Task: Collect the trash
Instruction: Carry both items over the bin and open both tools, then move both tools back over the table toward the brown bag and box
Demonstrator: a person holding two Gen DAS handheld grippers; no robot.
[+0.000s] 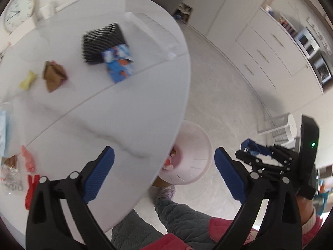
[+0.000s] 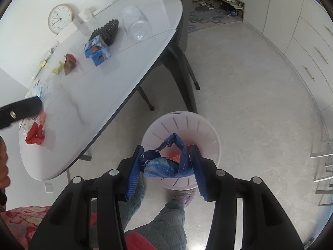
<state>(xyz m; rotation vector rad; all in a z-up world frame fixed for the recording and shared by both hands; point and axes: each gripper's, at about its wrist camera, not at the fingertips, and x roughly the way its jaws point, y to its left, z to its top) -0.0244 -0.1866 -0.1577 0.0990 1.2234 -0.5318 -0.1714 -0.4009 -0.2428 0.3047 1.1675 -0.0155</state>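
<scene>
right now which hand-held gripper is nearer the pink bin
Right. The right hand-held gripper holds a blue wrapper above the pink bin; the left hand-held gripper straddles the table edge.

the near right part of the desk (image 1: 108, 112) is bare, an open stretch between the scraps at its left edge and the rim. farther in, a blue carton (image 1: 119, 62) lies against a black ridged tray (image 1: 102, 41), with a clear container (image 1: 154, 33) beyond. the bin (image 2: 204, 131) on the floor is open on top; a crumpled blue wrapper (image 2: 166, 162) hangs over it.
</scene>
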